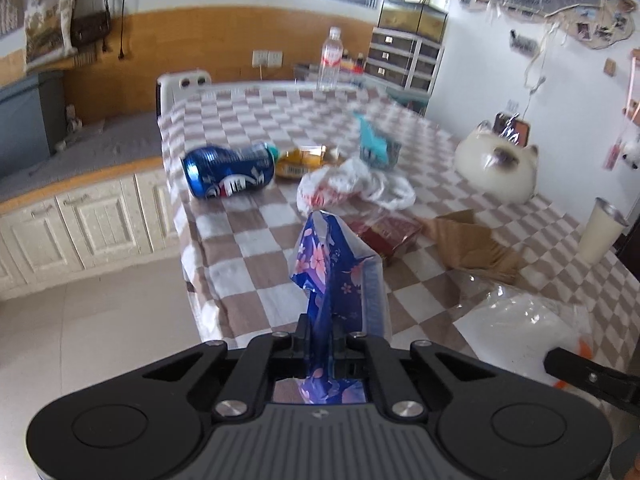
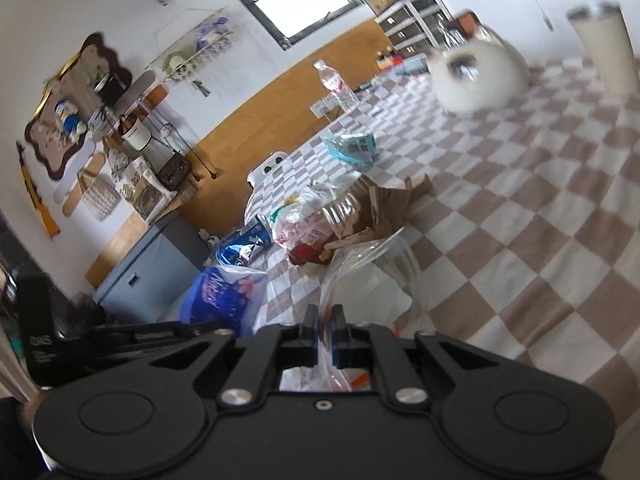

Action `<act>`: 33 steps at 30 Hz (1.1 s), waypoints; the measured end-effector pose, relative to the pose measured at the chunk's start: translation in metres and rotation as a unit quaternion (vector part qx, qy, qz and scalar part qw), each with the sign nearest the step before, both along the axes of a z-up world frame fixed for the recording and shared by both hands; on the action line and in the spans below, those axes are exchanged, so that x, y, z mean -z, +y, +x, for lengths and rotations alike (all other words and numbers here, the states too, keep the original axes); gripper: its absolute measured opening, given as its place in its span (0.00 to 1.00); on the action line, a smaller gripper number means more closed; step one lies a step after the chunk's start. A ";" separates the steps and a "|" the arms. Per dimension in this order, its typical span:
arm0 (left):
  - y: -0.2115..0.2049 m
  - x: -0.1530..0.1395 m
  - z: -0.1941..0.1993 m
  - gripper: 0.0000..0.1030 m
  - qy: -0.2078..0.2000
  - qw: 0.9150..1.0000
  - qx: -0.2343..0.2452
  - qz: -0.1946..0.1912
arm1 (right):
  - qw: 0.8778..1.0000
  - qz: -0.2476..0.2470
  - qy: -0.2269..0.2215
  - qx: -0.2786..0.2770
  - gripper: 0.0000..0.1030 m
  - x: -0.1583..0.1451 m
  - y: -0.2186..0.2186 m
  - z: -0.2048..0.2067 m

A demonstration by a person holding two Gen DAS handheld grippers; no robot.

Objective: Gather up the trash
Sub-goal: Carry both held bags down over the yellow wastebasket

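Left wrist view: the left claw (image 1: 320,334) is seen fully closed, pinched on a blue flower-printed wrapper (image 1: 328,264) that stands up between its pads above the near edge of the bench (image 1: 240,240). Just beyond the wrapper a dark red packet (image 1: 390,234) is noted, with torn brown cardboard (image 1: 472,246) to its right. A clear plastic bag (image 1: 520,320) is seen at lower right, a black claw tip reaching in at that edge. Further back a crumpled white bag (image 1: 352,184) is recorded, then a blue can (image 1: 230,172) lying on its side to the left, a yellow wrapper (image 1: 304,160) touching its far end, and a teal packet (image 1: 374,144), blurred. A white cat-shaped cushion (image 1: 496,168) and a cream tumbler (image 1: 602,236) are placed along the right edge; a water bottle (image 1: 330,60) stands upright at the far end. Right wrist view: the right claw (image 2: 325,330) is seen closed on a thin fold of the clear plastic bag (image 2: 368,280), whose mouth is held open above the checked cloth. The blue wrapper (image 2: 224,296) is seen just left of the bag, apart from it. The can (image 2: 244,246) and the remaining litter are grouped behind.
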State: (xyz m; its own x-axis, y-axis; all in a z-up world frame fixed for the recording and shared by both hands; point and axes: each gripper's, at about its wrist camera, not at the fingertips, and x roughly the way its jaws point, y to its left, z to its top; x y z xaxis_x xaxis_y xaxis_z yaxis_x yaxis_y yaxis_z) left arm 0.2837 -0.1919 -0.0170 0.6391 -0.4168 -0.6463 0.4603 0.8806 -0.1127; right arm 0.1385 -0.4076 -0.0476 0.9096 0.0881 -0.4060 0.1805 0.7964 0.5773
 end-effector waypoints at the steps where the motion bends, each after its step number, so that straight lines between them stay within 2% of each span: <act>1: 0.003 -0.002 -0.007 0.07 -0.012 1.000 -0.001 0.003 | 1.000 -0.015 -0.001 0.000 0.06 -0.003 0.004 -0.002; 3: 0.008 -0.006 -0.019 0.07 -0.027 1.000 -0.005 0.004 | 0.999 -0.041 -0.005 -0.002 0.06 -0.010 0.013 -0.006; 5: 0.018 -0.011 -0.030 0.07 -0.033 0.999 -0.009 -0.010 | 0.999 -0.051 -0.007 -0.005 0.06 -0.014 0.019 -0.009; 9: 0.034 -0.023 -0.053 0.07 -0.066 0.998 -0.017 -0.012 | 0.997 -0.080 -0.013 -0.007 0.06 -0.024 0.033 -0.016; 12: 0.051 -0.030 -0.069 0.07 -0.079 0.996 -0.022 -0.024 | 0.993 -0.115 -0.021 -0.011 0.06 -0.034 0.050 -0.021; 16: 0.069 -0.035 -0.088 0.07 -0.101 0.994 -0.036 -0.018 | 0.986 -0.164 -0.031 -0.026 0.06 -0.048 0.078 -0.025; 25: 0.126 -0.052 -0.109 0.07 -0.130 0.988 -0.083 -0.019 | 0.977 -0.201 -0.045 -0.059 0.05 -0.066 0.129 -0.020; 33: 0.177 -0.048 -0.110 0.07 -0.136 0.981 -0.133 -0.022 | 0.972 -0.206 -0.050 -0.102 0.05 -0.068 0.178 0.000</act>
State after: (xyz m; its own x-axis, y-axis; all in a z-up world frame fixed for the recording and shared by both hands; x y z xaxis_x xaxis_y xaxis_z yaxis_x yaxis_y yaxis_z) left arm 0.1736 -0.0151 0.0309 0.8758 -0.2356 -0.4214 0.2334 0.9707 -0.0577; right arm 0.1389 -0.2292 0.0203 0.9272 0.1189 -0.3552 -0.0454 0.9770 0.2084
